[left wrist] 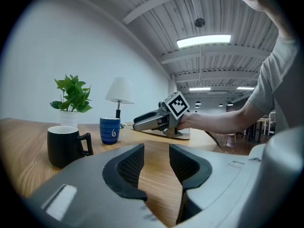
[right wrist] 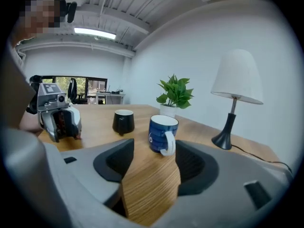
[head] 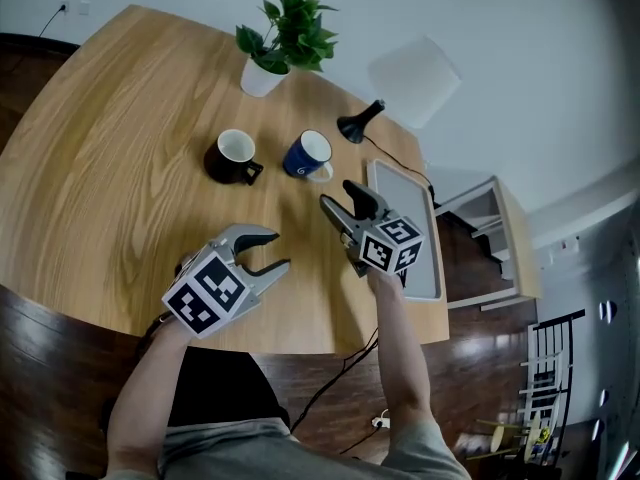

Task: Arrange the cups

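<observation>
Up on the wooden table [head: 100, 168]: big rounded top, light grain; all the stuff sits toward its far right part.
Grey slab [head: 400, 190]: flat rectangle at the table's right edge. Laptop or tray, honestly can't tell. Its long side runs away from the person.
Desk lamp [head: 413, 78]: white shade and black base, standing behind the blue mug, with a thin cord running off by the slab.
Potted plant [head: 265, 73]: green leaves in a white pot at the far edge, behind the two mugs.
Left gripper [head: 280, 249]: hangs over the near part of the table, nose pointing across toward the right one. Jaws are spread with only tabletop showing between the pads, so it's released.
Right gripper [head: 338, 194]: aimed at the blue mug, tips close to it but not touching. Jaws are wide and gripping nothing.
Black mug [head: 232, 156]: upright, long axis vertical, mouth up, white inside. It stands left of the blue one, near but apart. The handle sticks out to the near right, roughly toward the blue mug's side.
Blue mug [head: 308, 155]: also upright with its mouth up, white inside, white swirl on the side. The white handle points back at the right gripper, lined up with the gap between its jaws in the right gripper view.
</observation>
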